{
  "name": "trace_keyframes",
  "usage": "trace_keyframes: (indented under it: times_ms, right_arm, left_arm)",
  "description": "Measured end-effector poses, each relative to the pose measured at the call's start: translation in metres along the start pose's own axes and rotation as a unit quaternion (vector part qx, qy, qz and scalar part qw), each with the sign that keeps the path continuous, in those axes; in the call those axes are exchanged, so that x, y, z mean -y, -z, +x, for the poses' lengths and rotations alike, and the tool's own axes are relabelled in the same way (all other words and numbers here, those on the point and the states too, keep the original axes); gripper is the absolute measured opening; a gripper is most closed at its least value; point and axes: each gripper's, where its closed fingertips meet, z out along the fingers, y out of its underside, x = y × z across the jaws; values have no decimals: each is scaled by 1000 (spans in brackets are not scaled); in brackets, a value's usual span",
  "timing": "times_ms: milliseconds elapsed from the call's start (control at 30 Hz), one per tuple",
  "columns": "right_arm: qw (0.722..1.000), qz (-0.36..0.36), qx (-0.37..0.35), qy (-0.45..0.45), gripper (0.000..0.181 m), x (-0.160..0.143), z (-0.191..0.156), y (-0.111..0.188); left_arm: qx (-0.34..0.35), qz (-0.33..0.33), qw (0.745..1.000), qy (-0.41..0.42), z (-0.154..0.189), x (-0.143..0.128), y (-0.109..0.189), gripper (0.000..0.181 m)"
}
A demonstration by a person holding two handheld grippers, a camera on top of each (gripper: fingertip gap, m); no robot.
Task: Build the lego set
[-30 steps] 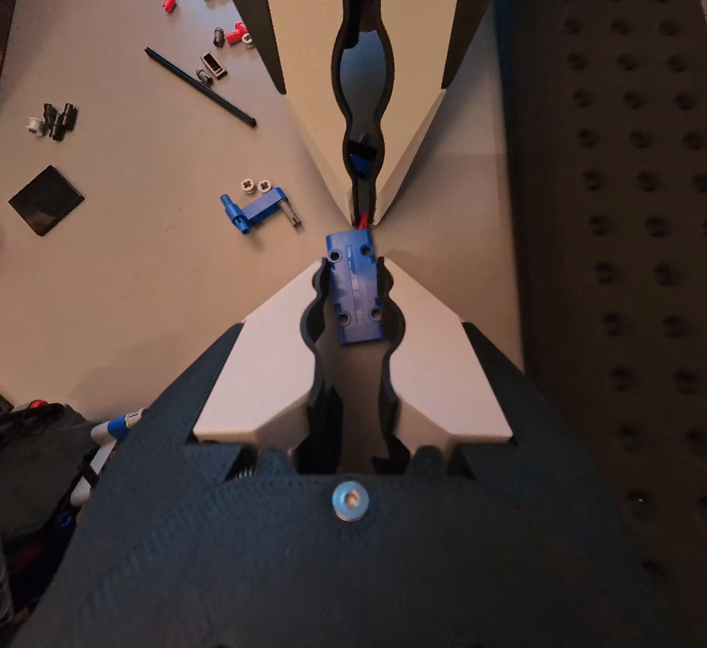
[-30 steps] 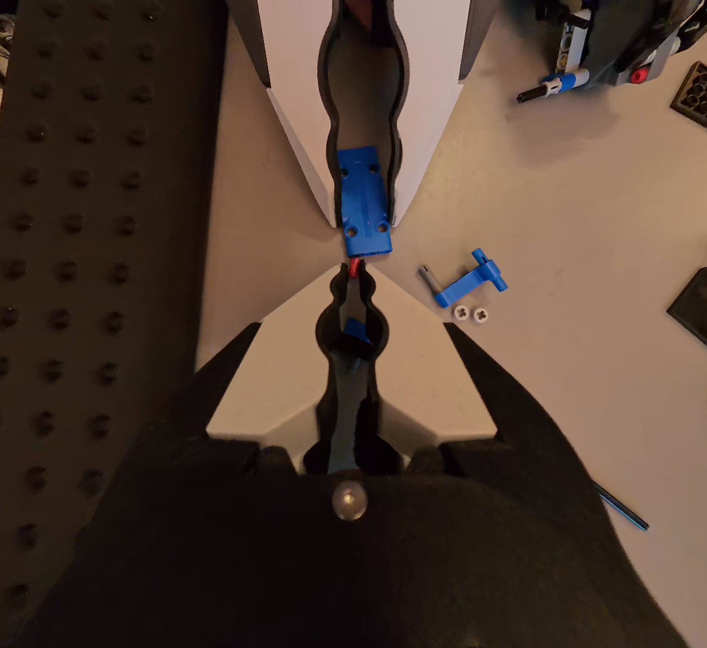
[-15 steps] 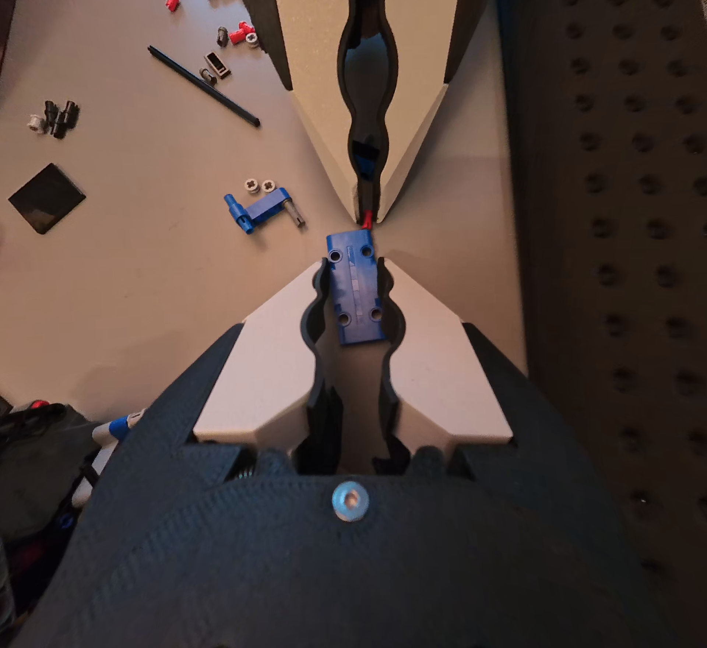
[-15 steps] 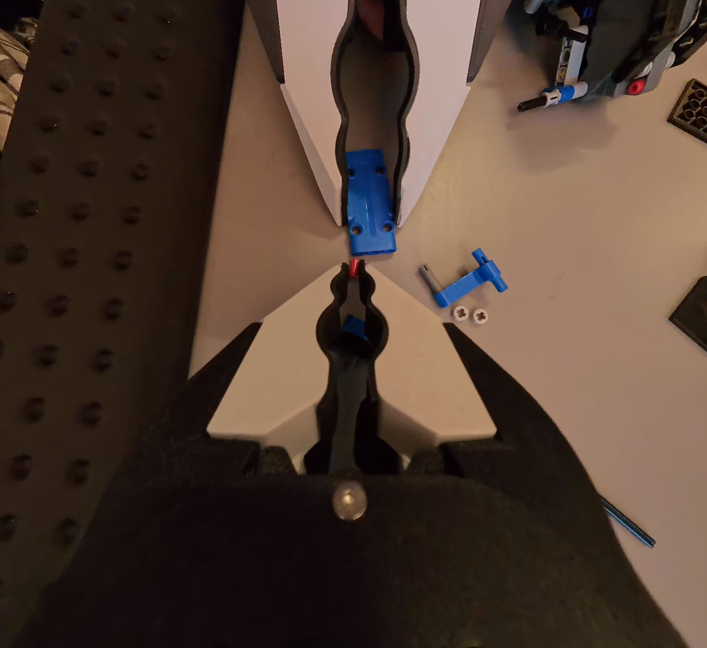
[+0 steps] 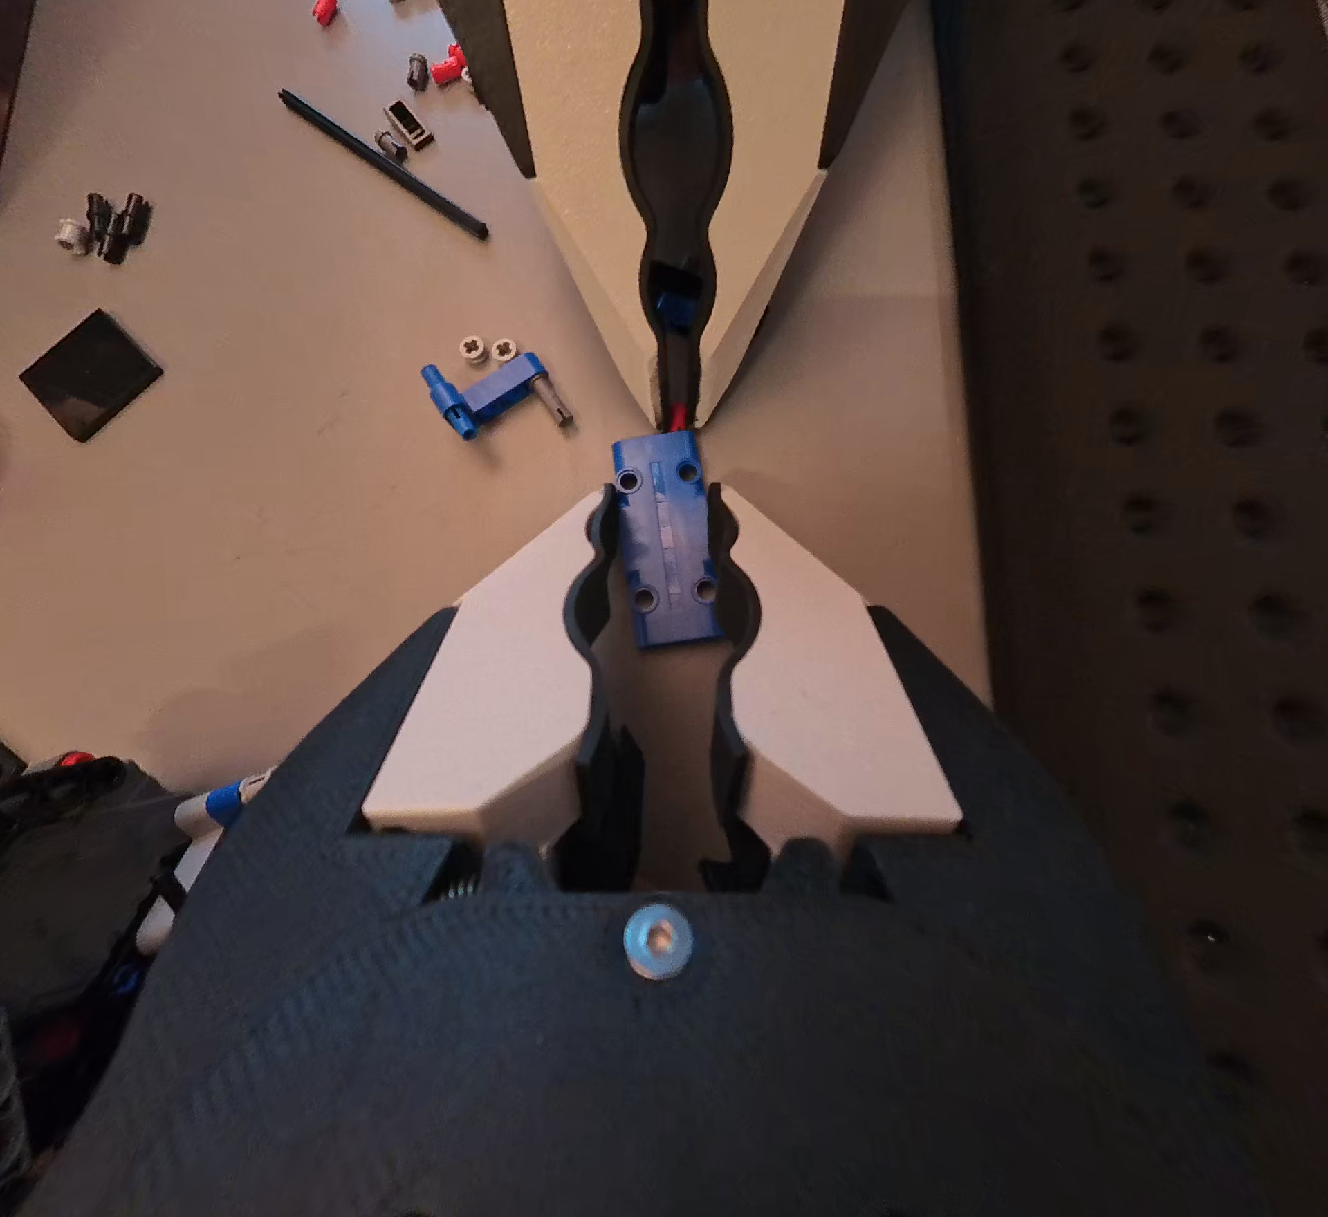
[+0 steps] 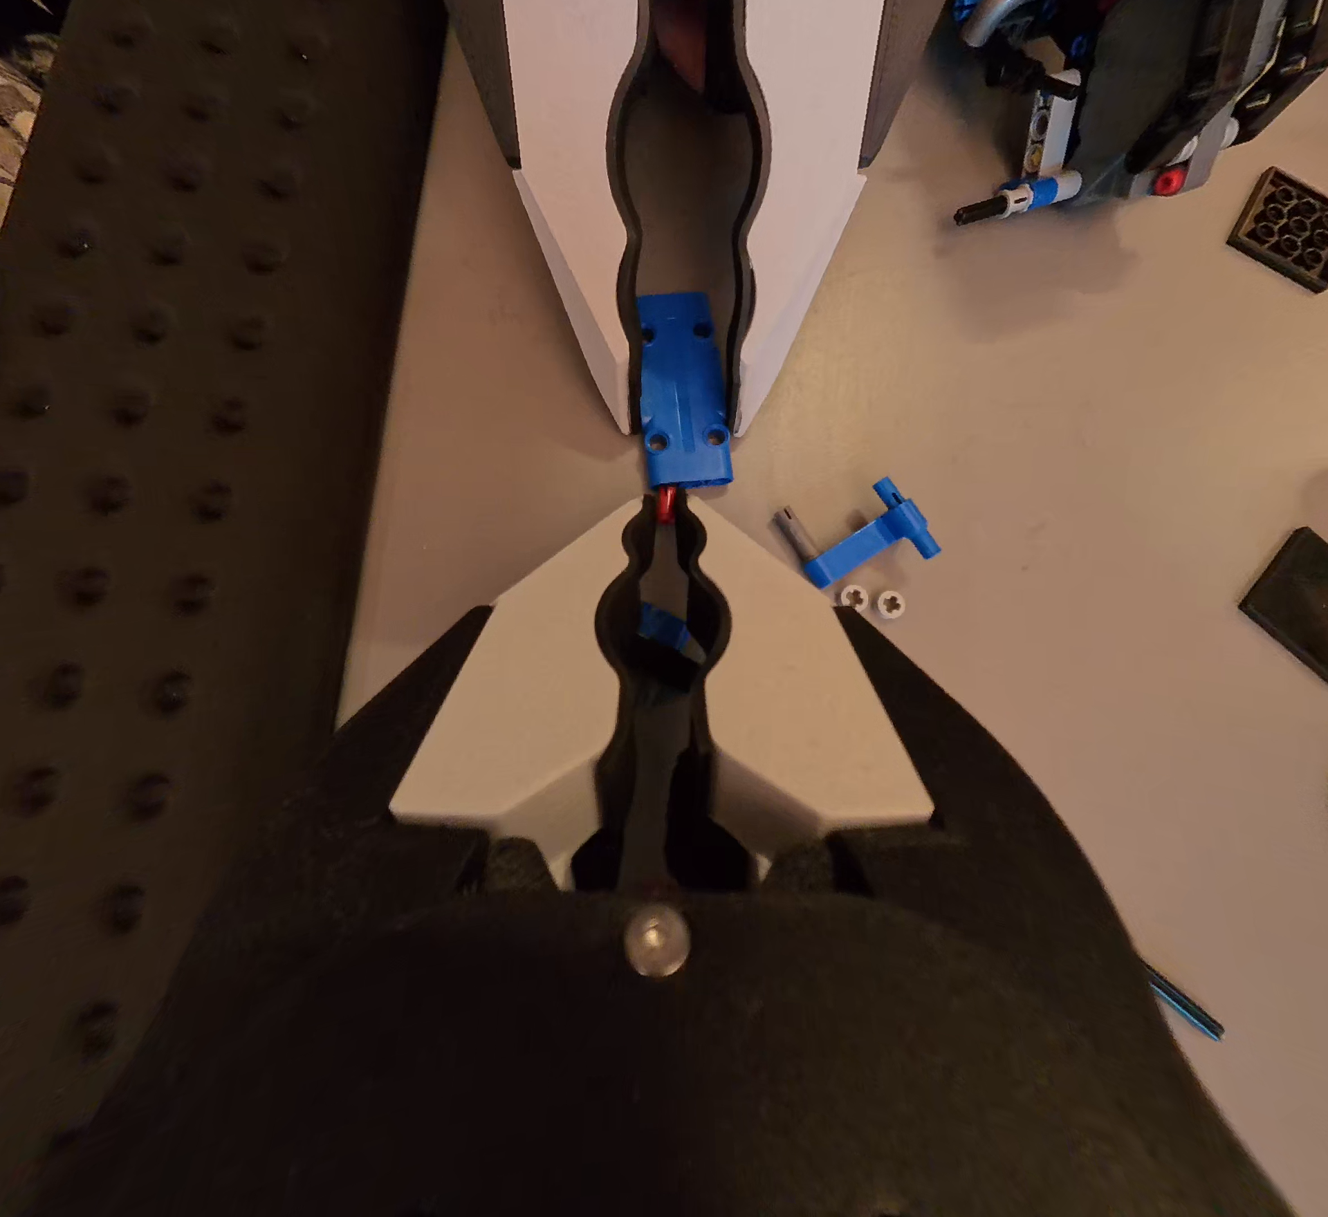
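My left gripper (image 5: 661, 489) is shut on a blue flat panel with four holes (image 5: 668, 543), whose far end sticks out past the fingertips. My right gripper (image 6: 668, 503) is shut on a small red pin (image 6: 667, 508), and a blue and black piece (image 6: 665, 629) sits farther back between its fingers. The two grippers face each other tip to tip above the table. The red pin meets the end of the blue panel (image 6: 683, 392). In the left wrist view the right gripper (image 5: 678, 421) comes in from the top with the red pin (image 5: 679, 417).
A blue crank piece (image 5: 496, 396) and two white bushes (image 5: 489, 348) lie left of the tips. A black axle (image 5: 381, 162), a black tile (image 5: 90, 374) and small pins lie farther off. A dark studded mat (image 5: 1150, 392) runs alongside. A partly built model (image 6: 1186, 33) stands at the back. Left and right tips are no more than a few centimetres apart. Left tips and right tips are each some 15 centimeters from the black tile (image 5: 90, 374).
Both grippers keep their hold. The gap between the red pin and the end of the blue panel has closed slightly; otherwise only small shifts.
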Motion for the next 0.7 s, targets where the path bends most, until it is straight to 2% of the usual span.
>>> trace_keyframes:
  times_ms: [400, 533, 700]
  right_arm:
    - [1000, 0, -4, 6, 4, -1, 0, 1]
    - [1000, -1, -8, 2, 9, -1, 2, 2]
    - [1000, 0, 0, -3, 4, -1, 0, 2]
  left_arm:
    - [-1, 2, 1000, 0, 0, 0, 0, 23]
    - [-1, 2, 1000, -1, 0, 0, 0, 23]
    - [0, 1, 1000, -2, 0, -1, 0, 24]
